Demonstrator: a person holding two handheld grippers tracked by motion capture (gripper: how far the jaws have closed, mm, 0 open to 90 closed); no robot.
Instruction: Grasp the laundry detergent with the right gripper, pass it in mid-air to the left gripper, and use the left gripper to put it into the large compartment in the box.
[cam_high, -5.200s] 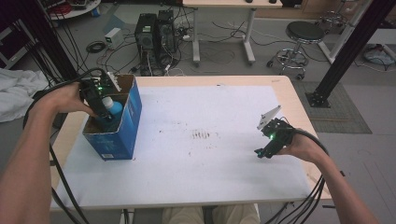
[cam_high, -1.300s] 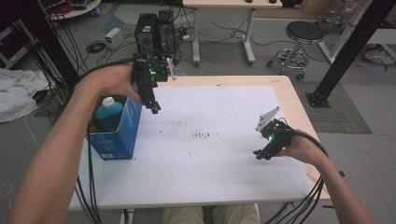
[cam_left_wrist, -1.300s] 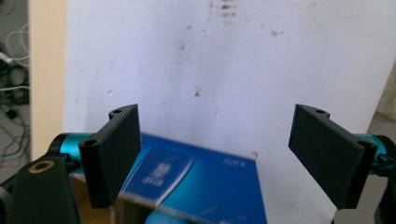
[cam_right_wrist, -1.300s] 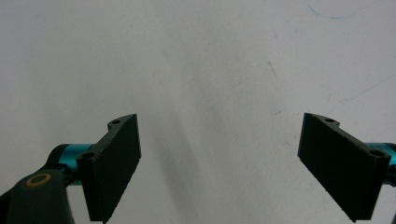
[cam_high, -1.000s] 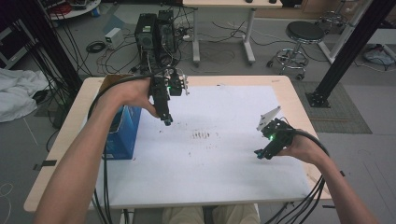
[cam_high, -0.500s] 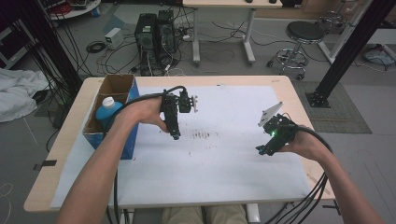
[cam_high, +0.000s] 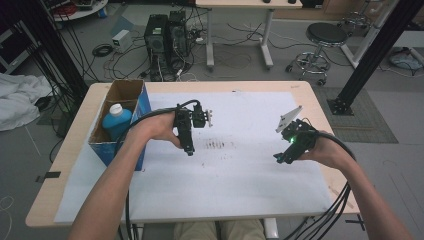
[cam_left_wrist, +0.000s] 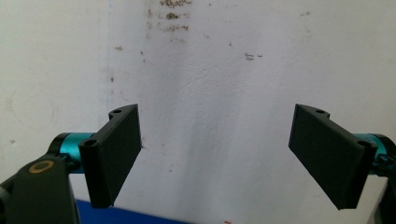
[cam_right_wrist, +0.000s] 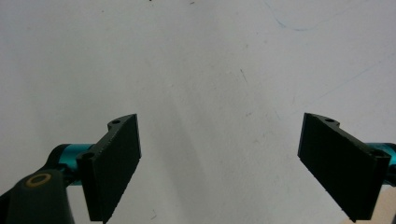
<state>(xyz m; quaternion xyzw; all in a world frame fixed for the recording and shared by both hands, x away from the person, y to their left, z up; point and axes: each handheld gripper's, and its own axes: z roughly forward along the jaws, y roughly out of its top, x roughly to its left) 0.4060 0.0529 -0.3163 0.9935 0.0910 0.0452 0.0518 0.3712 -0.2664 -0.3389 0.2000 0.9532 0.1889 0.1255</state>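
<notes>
Both our left tool (cam_high: 189, 150) and right tool (cam_high: 280, 159) hover wide open and empty over the table (cam_high: 250, 185). The blue bottle (cam_high: 117, 121) stands in the cardboard box (cam_high: 131, 90), well to the left tool's left. We judge the placing done, so we keep both tools level and clear of the box.

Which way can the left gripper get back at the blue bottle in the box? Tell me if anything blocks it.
Probably from above: the left gripper has open, empty jaws, and the bottle stands upright in the open-topped box, with nothing between.

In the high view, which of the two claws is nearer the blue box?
The left claw: it hangs just right of the blue box, while the right claw is across the table.
</notes>
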